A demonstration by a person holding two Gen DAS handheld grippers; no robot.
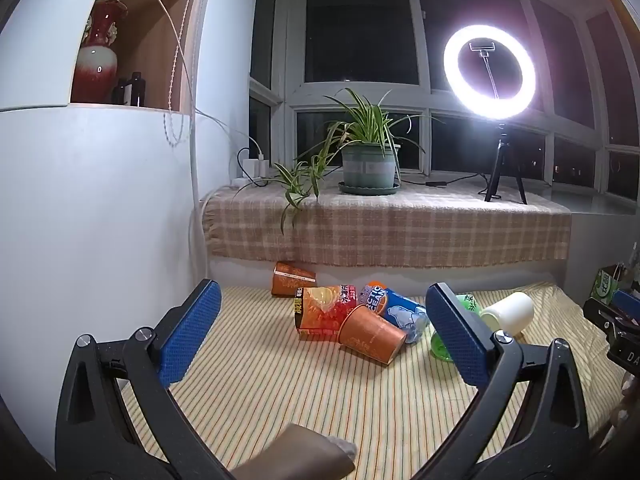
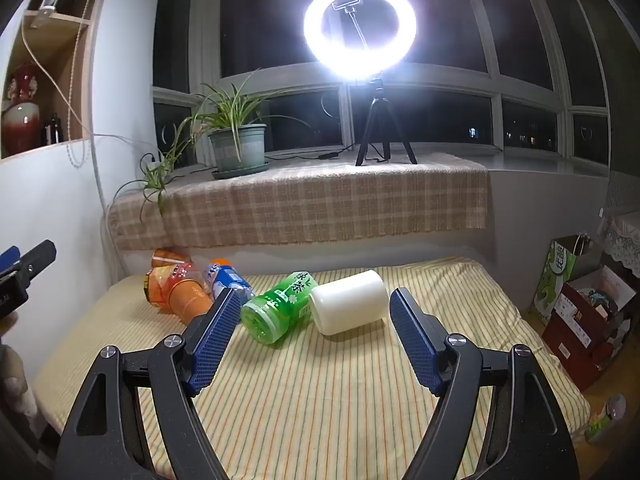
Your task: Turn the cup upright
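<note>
A white cup (image 2: 349,302) lies on its side on the striped cloth (image 2: 320,392), its mouth facing left toward a green tea bottle (image 2: 276,307). It also shows in the left wrist view (image 1: 510,314) at the right. An orange paper cup (image 1: 372,336) lies on its side in the middle, and another orange cup (image 1: 292,279) lies further back. My right gripper (image 2: 314,334) is open and empty, just short of the white cup. My left gripper (image 1: 322,334) is open and empty, held back from the orange cup.
A red-orange noodle tub (image 1: 324,310) and a blue bottle (image 1: 396,308) lie among the cups. A checked-cloth ledge (image 1: 384,228) behind carries a potted plant (image 1: 368,160) and a ring light (image 1: 490,68). Boxes (image 2: 580,320) stand at the right of the bed.
</note>
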